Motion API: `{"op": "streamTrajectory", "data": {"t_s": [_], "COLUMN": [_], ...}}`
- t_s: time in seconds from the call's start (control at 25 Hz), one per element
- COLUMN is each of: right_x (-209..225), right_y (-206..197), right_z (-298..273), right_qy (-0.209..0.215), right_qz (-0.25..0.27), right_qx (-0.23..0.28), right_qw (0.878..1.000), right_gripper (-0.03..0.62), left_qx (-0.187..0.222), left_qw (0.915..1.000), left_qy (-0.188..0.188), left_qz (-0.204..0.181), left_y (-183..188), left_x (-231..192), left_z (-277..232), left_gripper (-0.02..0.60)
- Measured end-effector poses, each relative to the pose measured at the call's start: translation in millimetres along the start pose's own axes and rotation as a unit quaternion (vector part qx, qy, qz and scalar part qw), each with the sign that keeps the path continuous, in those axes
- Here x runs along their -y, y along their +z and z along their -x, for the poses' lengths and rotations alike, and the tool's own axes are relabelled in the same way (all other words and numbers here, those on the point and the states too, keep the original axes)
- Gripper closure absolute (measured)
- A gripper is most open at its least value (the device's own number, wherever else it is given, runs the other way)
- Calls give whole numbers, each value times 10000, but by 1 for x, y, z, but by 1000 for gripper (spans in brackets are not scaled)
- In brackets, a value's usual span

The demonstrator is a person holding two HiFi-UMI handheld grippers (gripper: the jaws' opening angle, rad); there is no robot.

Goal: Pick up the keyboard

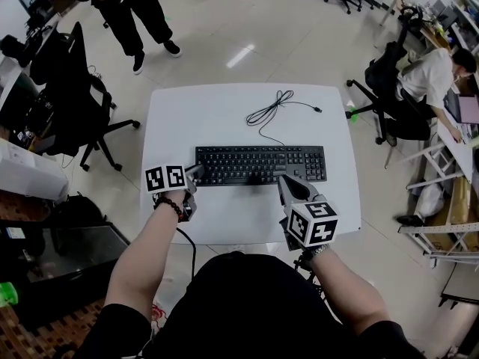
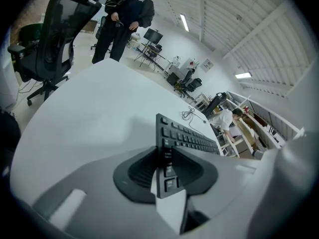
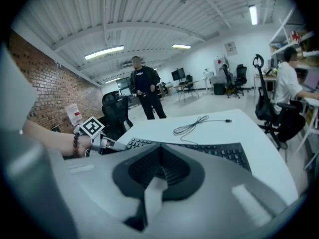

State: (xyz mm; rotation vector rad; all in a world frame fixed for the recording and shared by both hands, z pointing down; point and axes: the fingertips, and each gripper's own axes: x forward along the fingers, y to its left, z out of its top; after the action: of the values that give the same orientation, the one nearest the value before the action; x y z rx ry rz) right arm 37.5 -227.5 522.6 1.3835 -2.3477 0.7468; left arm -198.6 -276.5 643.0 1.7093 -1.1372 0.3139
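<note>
A black keyboard (image 1: 260, 165) lies across the middle of the white table (image 1: 224, 114), its black cable (image 1: 271, 109) coiled behind it. My left gripper (image 1: 196, 173) is at the keyboard's left end. In the left gripper view the keyboard (image 2: 189, 136) runs away from me and its end sits edge-on between the pads, with my left gripper (image 2: 167, 159) shut on it. My right gripper (image 1: 287, 182) hovers at the keyboard's front edge, right of centre. In the right gripper view my right gripper (image 3: 159, 166) is shut with nothing in it, the keyboard (image 3: 214, 152) just beyond.
A black office chair (image 1: 75, 103) stands left of the table, and a person in dark clothes (image 1: 135, 13) stands beyond it. Another person sits at a desk (image 1: 430, 81) to the right. Shelving (image 1: 441, 223) lines the right side.
</note>
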Motion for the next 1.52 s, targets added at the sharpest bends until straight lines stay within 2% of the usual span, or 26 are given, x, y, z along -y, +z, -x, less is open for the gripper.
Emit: {"op": "streamTrajectory", "data": {"t_s": [0.28, 0.52, 0.76, 0.84, 0.92, 1.12, 1.2, 1.52], "right_x": [1, 9, 18, 24, 30, 49, 56, 82], "right_y": [-17, -41, -66, -76, -88, -107, -106, -97], "right_z": [-4, -11, -20, -25, -28, -40, -46, -72], "right_qy": [207, 274, 325, 341, 362, 567, 622, 760], "right_qz": [-597, -1281, -2032, -2484, -3050, -4490, -4744, -5334], "right_qx": [-223, -449, -608, -656, -662, -234, -6, 709], "right_qw": [9978, 9904, 9767, 9658, 9494, 8914, 8781, 8395], "right_gripper": [592, 582, 518, 485, 453, 376, 360, 358], "left_qx": [93, 150, 127, 117, 113, 99, 78, 13], "left_qw": [9999, 9998, 9998, 9998, 9998, 9997, 9997, 9997], "left_qy": [-18, -7, 31, 45, 54, 37, 40, 30], "left_qz": [-41, -96, -128, -133, -157, -218, -222, -257], "left_y": [9, 14, 14, 15, 16, 18, 17, 14], "left_x": [18, 32, 38, 40, 42, 48, 48, 54], "left_z": [19, 30, 34, 35, 37, 41, 41, 45], "left_gripper": [488, 492, 492, 492, 494, 494, 494, 495]}}
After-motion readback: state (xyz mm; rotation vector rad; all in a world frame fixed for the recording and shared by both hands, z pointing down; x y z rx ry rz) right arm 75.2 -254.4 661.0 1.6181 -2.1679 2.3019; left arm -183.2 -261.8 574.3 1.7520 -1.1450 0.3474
